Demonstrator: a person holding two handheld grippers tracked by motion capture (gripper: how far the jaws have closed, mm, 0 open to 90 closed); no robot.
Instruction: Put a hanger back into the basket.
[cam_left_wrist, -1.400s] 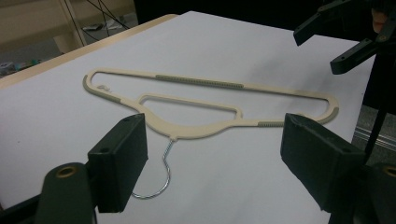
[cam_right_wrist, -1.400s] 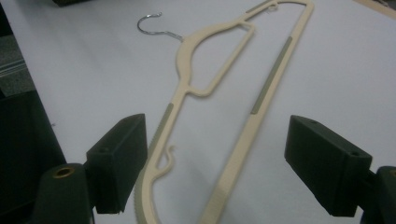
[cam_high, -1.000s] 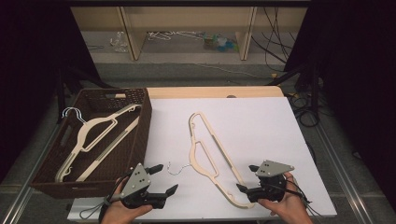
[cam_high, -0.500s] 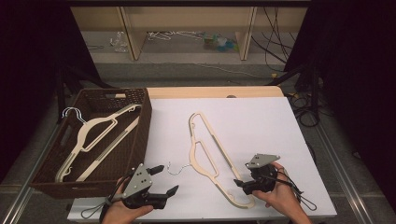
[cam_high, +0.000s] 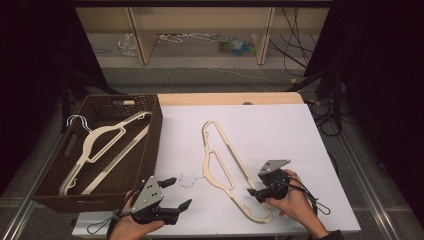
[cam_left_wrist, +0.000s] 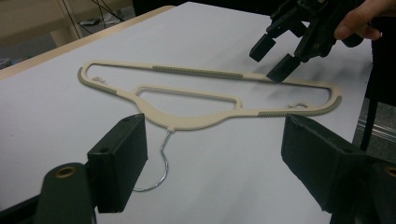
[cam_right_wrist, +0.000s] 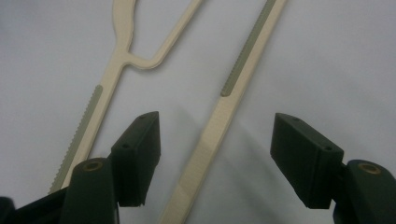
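A cream plastic hanger with a wire hook lies flat on the white table top. My right gripper is open and lowered over the hanger's straight bar near its lower end. In the right gripper view the bar runs up between the two jaws of that gripper, touching neither. My left gripper is open at the table's front, just short of the hook. From the left gripper view, the hook lies between its jaws, with the hanger beyond and the right gripper over the far bar.
A dark wicker basket stands at the left edge of the table and holds another cream hanger. A wooden strip borders the table's far side. Shelves with clutter stand behind, and cables hang at the right.
My right gripper has moved left and forward onto the hanger's straight bar. The left gripper has hardly shifted, and the hanger lies where it was.
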